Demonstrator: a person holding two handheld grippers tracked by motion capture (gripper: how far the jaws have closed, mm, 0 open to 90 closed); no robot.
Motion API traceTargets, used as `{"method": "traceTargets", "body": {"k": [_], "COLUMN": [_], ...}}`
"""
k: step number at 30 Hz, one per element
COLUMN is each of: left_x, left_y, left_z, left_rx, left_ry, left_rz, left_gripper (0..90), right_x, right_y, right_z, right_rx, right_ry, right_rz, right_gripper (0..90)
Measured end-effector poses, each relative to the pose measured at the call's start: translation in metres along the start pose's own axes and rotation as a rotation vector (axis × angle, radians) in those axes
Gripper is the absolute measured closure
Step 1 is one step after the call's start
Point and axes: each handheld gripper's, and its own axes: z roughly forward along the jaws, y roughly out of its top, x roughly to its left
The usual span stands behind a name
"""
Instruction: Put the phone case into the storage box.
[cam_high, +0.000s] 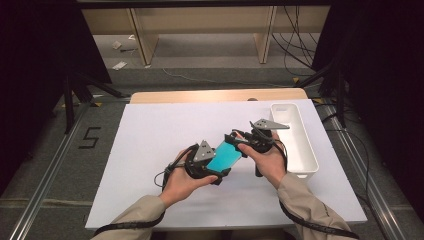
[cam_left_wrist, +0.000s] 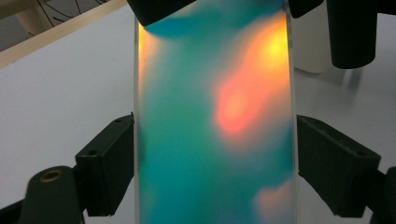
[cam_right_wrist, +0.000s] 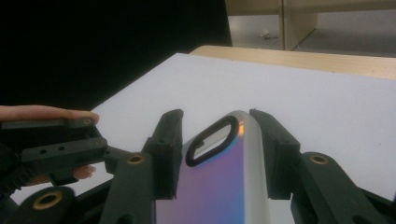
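A phone case (cam_high: 224, 156) with an iridescent teal finish sits at centre frame in the high view, held above the white worktop (cam_high: 150, 145) between both hands. In the left gripper view the case (cam_left_wrist: 215, 121) runs up the middle of the frame, teal with orange glare patches, and a black jaw presses each long edge. The left hand-held gripper (cam_high: 212, 172) is thus clenched on the case. In the right gripper view the case (cam_right_wrist: 219, 182) shows a violet sheen and an oval camera cutout (cam_right_wrist: 212, 140) near its far end; the jaws of the right hand-held gripper (cam_right_wrist: 217, 140) flank it on both sides, the right jaw against its edge, the left jaw close beside it. Whether that grip is fully closed cannot be told. The right hand-held gripper (cam_high: 242, 142) meets the case's upper-right end in the high view. A white rectangular tray (cam_high: 300, 145) lies on the worktop at right of centre, just beside the right hand (cam_high: 267, 160). The left hand (cam_high: 182, 182) is at lower centre.
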Motion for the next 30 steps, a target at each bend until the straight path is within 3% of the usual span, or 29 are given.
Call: {"method": "traceTargets", "body": {"k": [7, 12, 16, 17, 19, 21, 30], "left_x": [0.0, -0.001, -0.004, -0.002, 0.0, 0.003, 0.014], "left_y": [-0.001, -0.001, -0.002, -0.001, 0.0, 0.0, -0.001], "left_z": [0.001, 0.002, 0.004, 0.003, 0.001, -0.001, -0.008], "left_rx": [0.0, -0.003, -0.022, -0.028, -0.036, -0.037, -0.059], "left_ry": [0.011, 0.022, 0.019, 0.033, 0.042, 0.044, 0.007], "left_rz": [0.017, 0.04, 0.06, 0.079, 0.083, 0.07, 0.011], "left_gripper": [16.9, 16.8, 16.5, 16.4, 18.4, 15.2, 11.1], "right_x": [0.0, 0.003, 0.009, 0.011, 0.017, 0.019, 0.016], "right_y": [0.002, 0.006, 0.01, 0.012, 0.016, 0.02, 0.031], "right_z": [-0.002, -0.005, -0.009, -0.009, -0.012, -0.014, -0.026], "right_rx": [-0.02, -0.035, -0.061, -0.071, -0.072, -0.082, -0.058], "right_ry": [0.018, 0.057, 0.108, 0.118, 0.119, 0.146, 0.144], "right_rz": [0.049, 0.071, 0.118, 0.116, 0.061, 0.061, -0.074], "right_gripper": [64.8, 71.5, 77.4, 79.7, 80.1, 80.1, 79.9]}}
